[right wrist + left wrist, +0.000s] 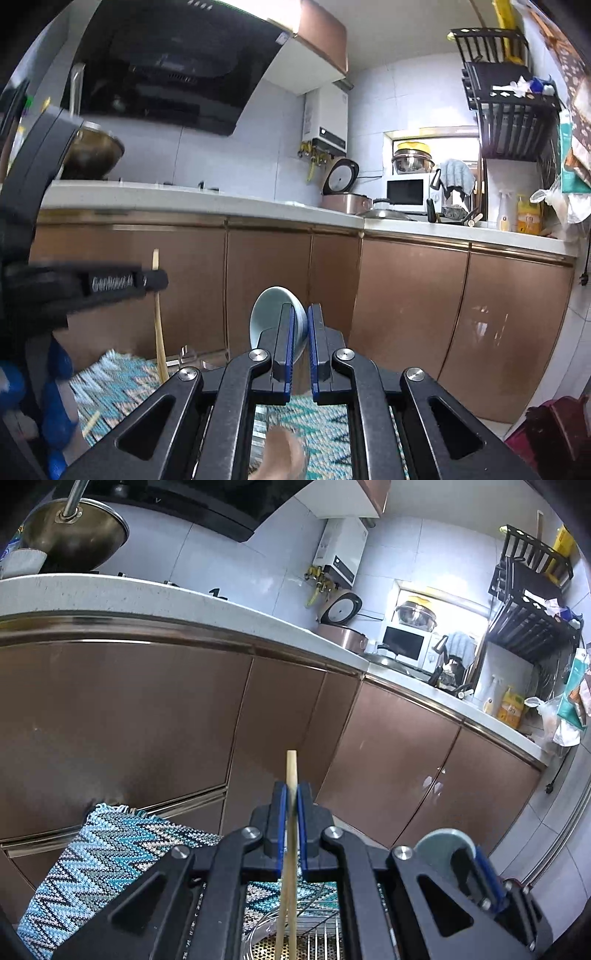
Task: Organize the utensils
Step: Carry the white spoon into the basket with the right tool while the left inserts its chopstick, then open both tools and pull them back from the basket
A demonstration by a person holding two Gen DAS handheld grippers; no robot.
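Brown cabinet doors [147,720] fill the far view under a white counter [184,598], where a wok [74,535] sits far left and a rice cooker [345,192] and microwave [406,192] sit far right. Below lies a zigzag-patterned cloth [103,853]; near it, a clear glass container [258,934] over a perforated tray [295,952], contents unclear. The left gripper [291,801] has its jaws clamped narrowly on upright wooden chopsticks [291,775]. The right gripper [301,332] pinches a pale blue spoon [271,314], bowl upward, between nearly closed jaws.
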